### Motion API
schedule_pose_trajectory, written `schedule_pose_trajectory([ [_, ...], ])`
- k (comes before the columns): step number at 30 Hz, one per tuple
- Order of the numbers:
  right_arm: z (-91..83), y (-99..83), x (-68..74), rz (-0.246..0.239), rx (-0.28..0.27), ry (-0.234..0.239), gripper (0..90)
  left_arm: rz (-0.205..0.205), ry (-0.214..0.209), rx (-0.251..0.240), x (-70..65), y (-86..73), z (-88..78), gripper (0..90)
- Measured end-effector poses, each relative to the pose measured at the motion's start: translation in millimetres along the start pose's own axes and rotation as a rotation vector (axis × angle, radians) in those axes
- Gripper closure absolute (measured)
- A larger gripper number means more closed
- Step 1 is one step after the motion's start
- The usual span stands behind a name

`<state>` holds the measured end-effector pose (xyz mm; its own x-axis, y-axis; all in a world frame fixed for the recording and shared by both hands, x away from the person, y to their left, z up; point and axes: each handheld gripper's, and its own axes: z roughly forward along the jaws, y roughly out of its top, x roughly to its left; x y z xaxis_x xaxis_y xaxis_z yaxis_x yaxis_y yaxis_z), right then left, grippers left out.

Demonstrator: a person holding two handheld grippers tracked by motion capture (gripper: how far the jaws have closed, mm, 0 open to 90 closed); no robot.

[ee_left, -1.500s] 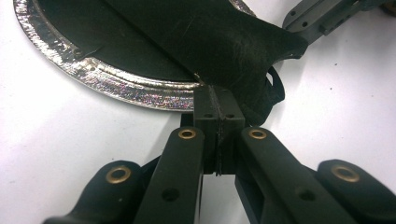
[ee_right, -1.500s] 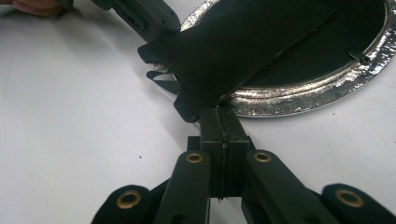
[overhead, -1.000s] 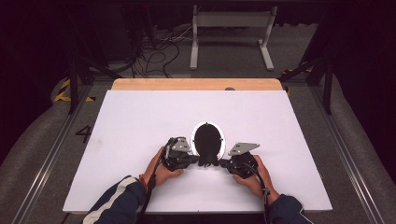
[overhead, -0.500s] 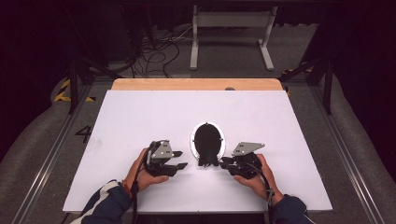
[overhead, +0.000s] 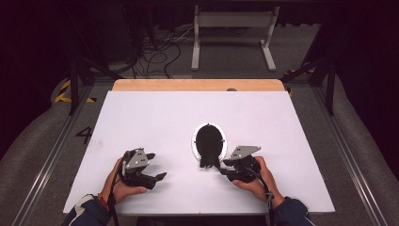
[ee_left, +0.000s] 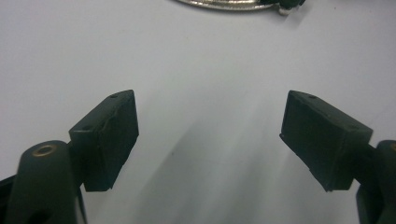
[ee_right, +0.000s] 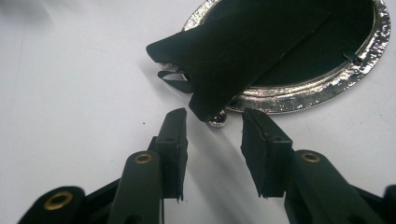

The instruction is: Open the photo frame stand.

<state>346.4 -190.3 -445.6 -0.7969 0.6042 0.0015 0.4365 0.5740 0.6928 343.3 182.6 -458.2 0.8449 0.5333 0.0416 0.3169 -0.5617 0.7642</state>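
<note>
While the person's two hands rest at the near edge of the white worktop [overhead: 141,113], each holds a black two-jaw tool. The left tool [overhead: 157,165] sits at the near left, well apart from everything else; its jaws stand wide open with nothing but bare worktop between them, and they have just been opening. The right tool [overhead: 221,168] lies at the near right of centre, its jaws parted and just been opening too, the pads [ee_right: 175,140] clear of any grip. In the right gripper view its tips stand just beside the near end of a black soft fabric pouch [ee_right: 243,46], one corner of which points down between them without being pressed. The pouch lies across an oval silver metal frame with a dark inside [ee_right: 369,51], flat on the worktop, just beyond the right tool. Farther off, a light wooden strip [overhead: 197,84] borders the far edge of the worktop.
</note>
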Motion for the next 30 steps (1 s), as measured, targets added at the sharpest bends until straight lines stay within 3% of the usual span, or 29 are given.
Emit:
schedule_pose_trajectory([
  [7,5.2,0.2,2.4,-0.014,0.018,-0.002,58.3,0.005,0.018,0.006,-1.6,0.7,-0.5,17.0],
  [11,6.1,-1.5,2.8,-0.008,0.026,-0.008,60.3,0.016,0.023,0.02,-3.9,0.5,0.4,16.8],
  [17,9.0,0.9,5.9,-0.027,0.027,-0.01,65.3,0.001,0.024,0.011,-2.9,0.2,0.1,16.4],
  [30,10.1,1.5,2.8,-0.008,0.014,0.002,68.0,0.012,0.028,0.03,-4.2,0.5,3.8,16.4],
])
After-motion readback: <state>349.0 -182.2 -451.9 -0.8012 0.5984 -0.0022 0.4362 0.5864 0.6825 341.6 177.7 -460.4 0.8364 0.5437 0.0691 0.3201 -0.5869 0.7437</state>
